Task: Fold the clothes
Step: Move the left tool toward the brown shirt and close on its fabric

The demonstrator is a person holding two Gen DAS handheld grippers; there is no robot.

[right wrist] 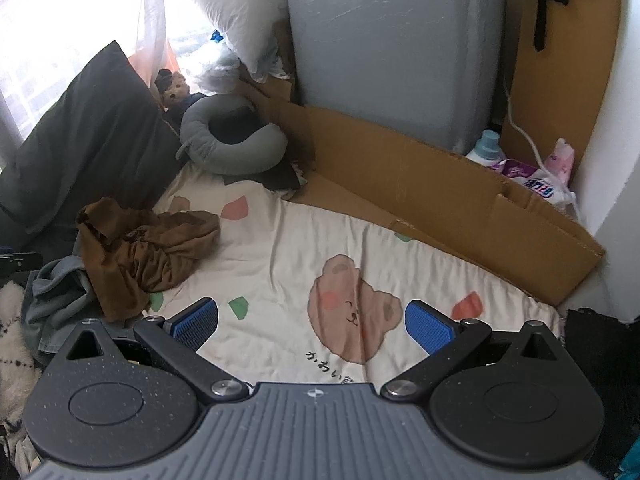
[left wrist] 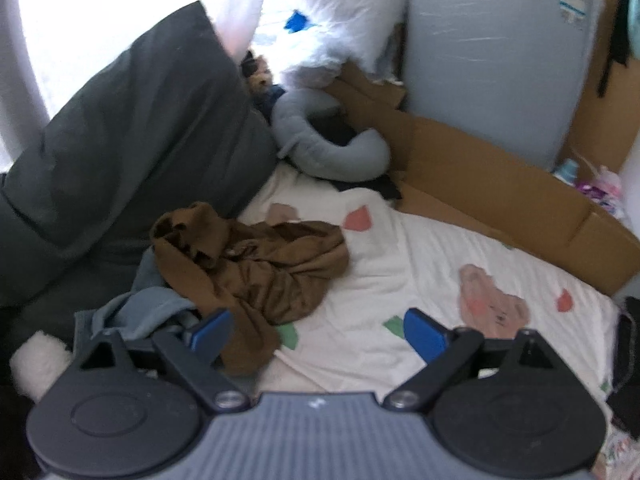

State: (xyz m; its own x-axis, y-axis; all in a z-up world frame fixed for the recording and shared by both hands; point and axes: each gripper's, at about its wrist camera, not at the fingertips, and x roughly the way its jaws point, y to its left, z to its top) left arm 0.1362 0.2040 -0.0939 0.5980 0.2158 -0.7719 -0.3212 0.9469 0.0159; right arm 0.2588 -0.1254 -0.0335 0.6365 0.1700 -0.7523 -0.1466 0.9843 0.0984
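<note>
Crumpled brown fabric garment (left wrist: 256, 264) lies unfolded on the bear-print bed sheet (right wrist: 320, 240); left tool (left wrist: 318, 334) and right tool (right wrist: 312, 320) gape wide, empty. Next likely: grasp an edge, spread it.

L gripper (left wrist: 318, 334) is held low and near, fingers pointed fwd toward the far side. Jaws are spread wide, w/ nothing gripped between the blue pads (left wrist: 212, 330). R gripper (right wrist: 312, 320) is held likewise, level and near, jaws spread wide and empty; blue ribbed pads (right wrist: 428, 326) are seen clearly. No hand or sleeve is shown in either view.
</note>
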